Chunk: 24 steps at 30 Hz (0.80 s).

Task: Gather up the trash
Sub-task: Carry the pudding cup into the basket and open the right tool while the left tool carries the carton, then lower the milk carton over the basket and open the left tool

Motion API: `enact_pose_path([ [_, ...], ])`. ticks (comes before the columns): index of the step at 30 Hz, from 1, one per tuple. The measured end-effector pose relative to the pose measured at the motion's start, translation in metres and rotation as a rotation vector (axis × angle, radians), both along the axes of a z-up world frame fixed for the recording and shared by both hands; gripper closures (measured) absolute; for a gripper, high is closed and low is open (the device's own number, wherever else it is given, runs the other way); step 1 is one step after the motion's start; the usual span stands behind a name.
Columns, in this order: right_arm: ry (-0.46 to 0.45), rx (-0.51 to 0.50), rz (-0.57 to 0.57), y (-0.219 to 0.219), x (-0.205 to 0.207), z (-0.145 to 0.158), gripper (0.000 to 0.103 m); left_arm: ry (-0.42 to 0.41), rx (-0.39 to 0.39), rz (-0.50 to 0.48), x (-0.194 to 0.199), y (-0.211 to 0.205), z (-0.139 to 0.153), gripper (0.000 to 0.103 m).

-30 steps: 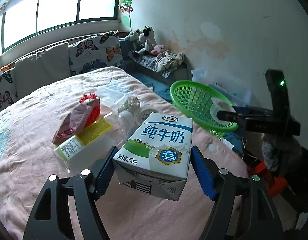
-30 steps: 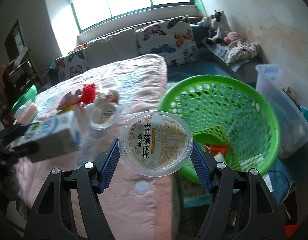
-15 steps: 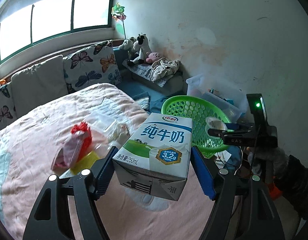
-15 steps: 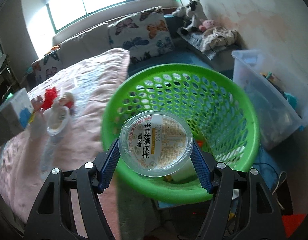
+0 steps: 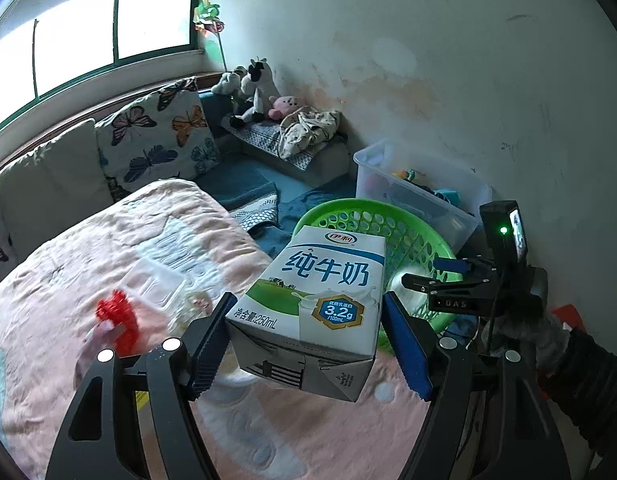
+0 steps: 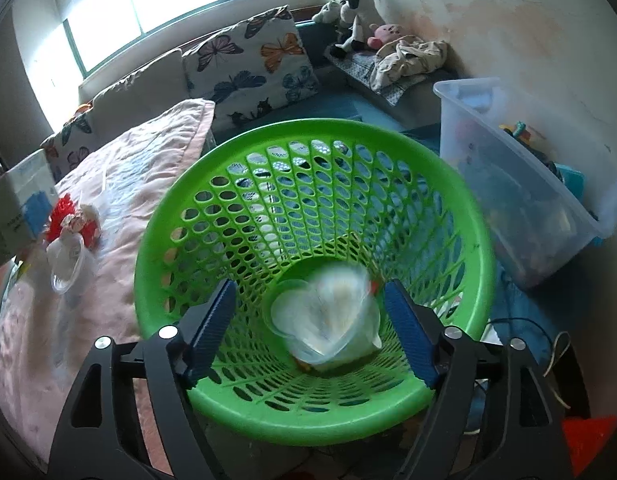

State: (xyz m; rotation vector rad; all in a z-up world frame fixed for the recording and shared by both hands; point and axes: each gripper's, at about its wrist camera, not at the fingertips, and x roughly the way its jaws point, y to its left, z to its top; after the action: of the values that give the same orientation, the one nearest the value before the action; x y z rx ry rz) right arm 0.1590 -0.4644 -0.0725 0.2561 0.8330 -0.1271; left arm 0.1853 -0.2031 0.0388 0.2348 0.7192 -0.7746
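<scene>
The clear plastic cup (image 6: 328, 316) is down inside the green basket (image 6: 308, 412), blurred, sitting low over the other bits of trash at the bottom. The right gripper (image 6: 311, 328) hangs right above the basket's opening, and its blue fingers (image 6: 212, 320) have just been opening: they stand apart either side of the cup with gaps showing, so nothing is pressed between them. From the left wrist view you can see that same right gripper (image 5: 424, 284) poking in over the basket (image 5: 424, 240) rim, held by a hand in a grey glove and dark sleeve.

The left gripper (image 5: 306, 344) has its fingers (image 5: 406, 344) clamped on a milk carton (image 5: 312, 308), white with blue Chinese lettering and a green band, tilted with its base toward the camera. It's held up in the air over the edge of the bed (image 5: 108, 264), with the basket just behind it.

On the pink bedspread there's more stuff: a red wrapper (image 5: 118, 316), a clear plastic container (image 5: 156, 284) just beside it, and in the right wrist view an empty clear cup (image 6: 68, 268) lying near the wrapper.

Behind the basket sits a clear storage bin (image 6: 520, 200) against the wall. Further back are butterfly pillows (image 6: 248, 64) and some stuffed animals (image 6: 356, 12) under the window.
</scene>
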Motion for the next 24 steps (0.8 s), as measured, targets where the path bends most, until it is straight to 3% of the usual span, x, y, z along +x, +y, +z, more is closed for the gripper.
enact_pose_path([
  [9,-0.048,0.015,-0.013,-0.011,-0.024,0.011,0.026,0.024,0.063,-0.056,0.011,-0.054,-0.015,0.032],
  [24,-0.079,0.049,-0.021,-0.017,-0.051,0.015,0.026,0.127,0.182,-0.089,0.033,-0.120,-0.068,0.032],
])
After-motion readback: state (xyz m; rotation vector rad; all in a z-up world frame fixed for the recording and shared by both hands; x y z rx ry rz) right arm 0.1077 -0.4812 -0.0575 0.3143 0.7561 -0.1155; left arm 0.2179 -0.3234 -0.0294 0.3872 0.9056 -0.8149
